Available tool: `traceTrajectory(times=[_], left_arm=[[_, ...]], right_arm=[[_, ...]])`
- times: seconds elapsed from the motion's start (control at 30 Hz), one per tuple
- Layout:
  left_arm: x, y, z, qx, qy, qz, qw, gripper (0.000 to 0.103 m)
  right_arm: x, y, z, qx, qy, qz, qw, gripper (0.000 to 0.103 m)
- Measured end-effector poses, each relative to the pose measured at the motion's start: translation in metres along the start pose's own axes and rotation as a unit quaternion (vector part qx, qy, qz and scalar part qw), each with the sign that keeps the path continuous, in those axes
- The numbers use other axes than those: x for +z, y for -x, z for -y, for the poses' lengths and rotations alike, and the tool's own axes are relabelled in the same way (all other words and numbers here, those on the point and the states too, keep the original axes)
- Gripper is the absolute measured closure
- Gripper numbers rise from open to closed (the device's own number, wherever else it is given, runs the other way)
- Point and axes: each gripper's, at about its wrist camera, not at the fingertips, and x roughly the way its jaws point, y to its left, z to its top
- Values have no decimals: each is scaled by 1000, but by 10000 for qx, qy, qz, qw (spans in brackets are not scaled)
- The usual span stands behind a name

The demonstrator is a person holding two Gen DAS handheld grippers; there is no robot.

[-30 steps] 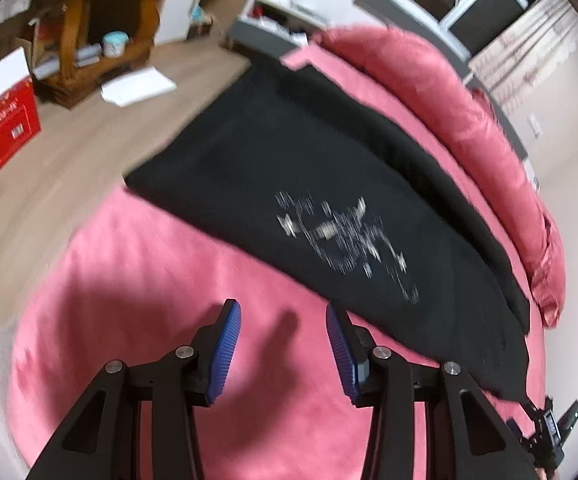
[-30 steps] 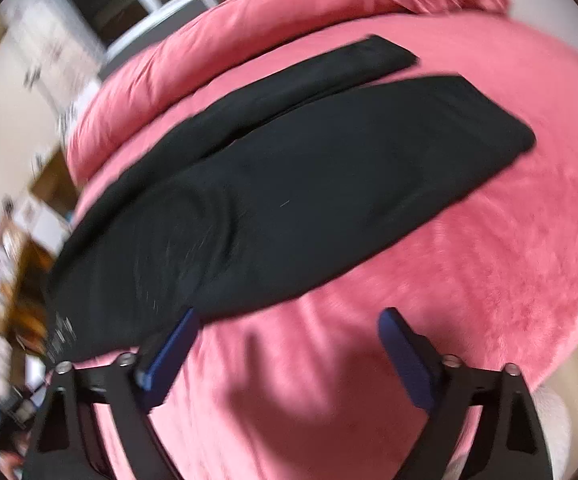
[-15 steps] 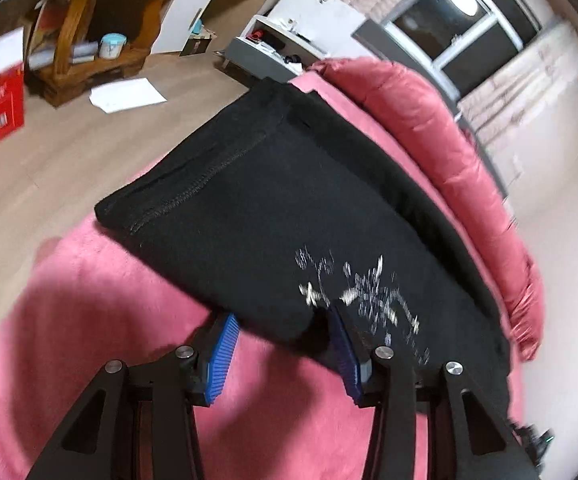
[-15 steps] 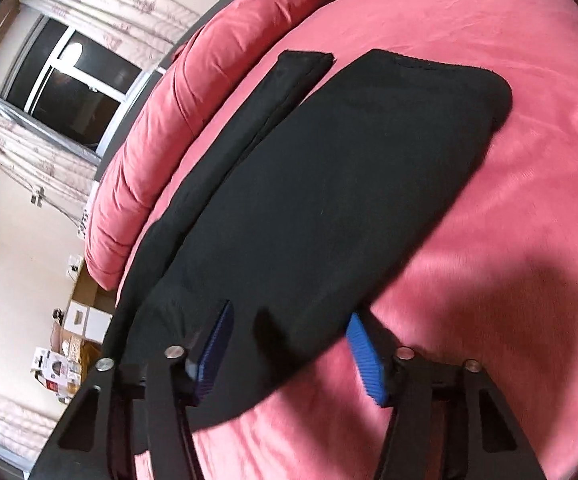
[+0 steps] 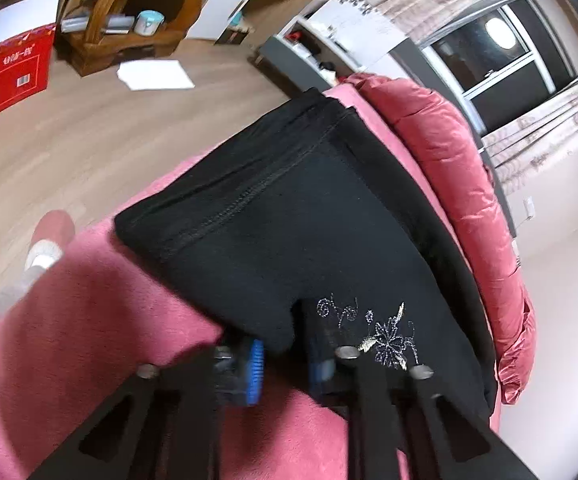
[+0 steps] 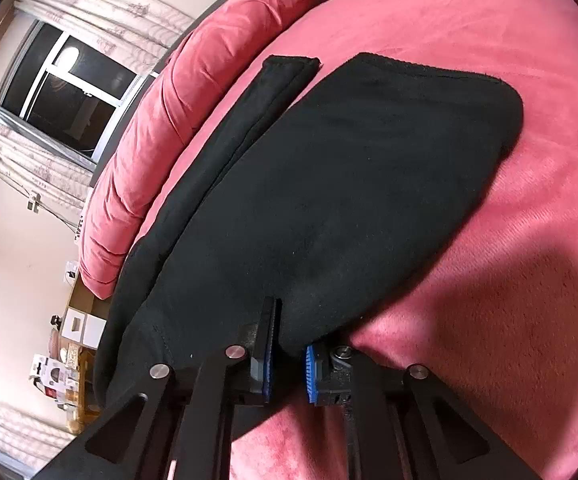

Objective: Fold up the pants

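Note:
Black pants [image 5: 289, 216] lie flat on a pink bed [image 5: 89, 320], waistband toward the floor side, with a silver flower embroidery [image 5: 385, 336] near my left gripper. My left gripper [image 5: 285, 356] is shut on the near edge of the pants close to the waist. In the right wrist view the pants [image 6: 349, 184] stretch away with both leg ends at the far side. My right gripper [image 6: 289, 364] is shut on the near edge of the leg.
A pink rolled duvet [image 5: 469, 184] runs along the far side of the bed and also shows in the right wrist view [image 6: 177, 120]. Wooden floor [image 5: 69, 140] with a red box [image 5: 17, 76], white paper and a wooden shelf lies beyond the bed's edge.
Both grippers moved forward to the near edge of the pants and closed on the fabric; they were open and apart from it a second ago.

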Motion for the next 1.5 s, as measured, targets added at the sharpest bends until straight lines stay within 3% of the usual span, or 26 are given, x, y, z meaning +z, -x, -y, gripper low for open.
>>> traceTrajectory(times=[0.1, 0.3, 0.47, 0.63, 0.77, 0.87, 0.9, 0.93, 1.0, 1.07, 1.1, 1.13, 1.17, 1.2, 1.37, 1.43, 1.5], left_arm=[[6, 18, 9, -88, -70, 118, 9999, 96], [1, 59, 33, -122, -630, 224, 9977, 96], [-13, 79, 18, -54, -485, 3, 9988, 96], [-40, 95, -10, 143, -323, -330, 9988, 96], [-63, 84, -21, 533, -489, -686, 9950, 95], [-58, 83, -24, 415, -238, -575, 9972, 91], [-58, 84, -25, 390, -203, -522, 9977, 87], [-58, 86, -28, 377, -172, -478, 9980, 83], [-57, 84, -28, 383, -166, -403, 9983, 82], [-55, 82, -28, 483, -208, -384, 9979, 82], [-55, 81, -26, 507, -251, -332, 9978, 82], [-55, 80, -24, 597, -346, -315, 9971, 86], [-56, 79, -22, 704, -410, -342, 9961, 89], [-57, 78, -21, 743, -429, -386, 9956, 93], [-58, 102, -10, 726, -459, -369, 9956, 96], [-61, 104, -5, 791, -637, -409, 9940, 96], [-61, 96, -5, 931, -783, -479, 9914, 91]], right_arm=[[2, 13, -13, -125, 307, 147, 9993, 95], [11, 53, -37, 36, 542, 494, 9973, 95], [10, 82, -35, 17, 645, 519, 9966, 95], [-4, 94, -16, -223, 636, 327, 9972, 95], [-18, 82, 15, -543, 382, -71, 9978, 95], [-20, 73, 34, -540, 95, -295, 9981, 89], [-18, 74, 40, -406, -23, -269, 9988, 83], [-14, 78, 45, -292, -172, -179, 9993, 69], [-5, 88, 52, -148, -391, 145, 9990, 52], [9, 96, 61, -210, -624, 502, 9966, 51], [19, 96, 69, -417, -776, 572, 9945, 54], [26, 94, 74, -526, -857, 545, 9934, 75], [33, 91, 77, -536, -887, 482, 9934, 89], [39, 91, 76, -606, -825, 437, 9938, 95], [50, 122, 39, -863, 336, 958, 9911, 95], [50, 120, 45, -1004, 244, 905, 9905, 95], [46, 104, 60, -1480, 155, 562, 9873, 95]])
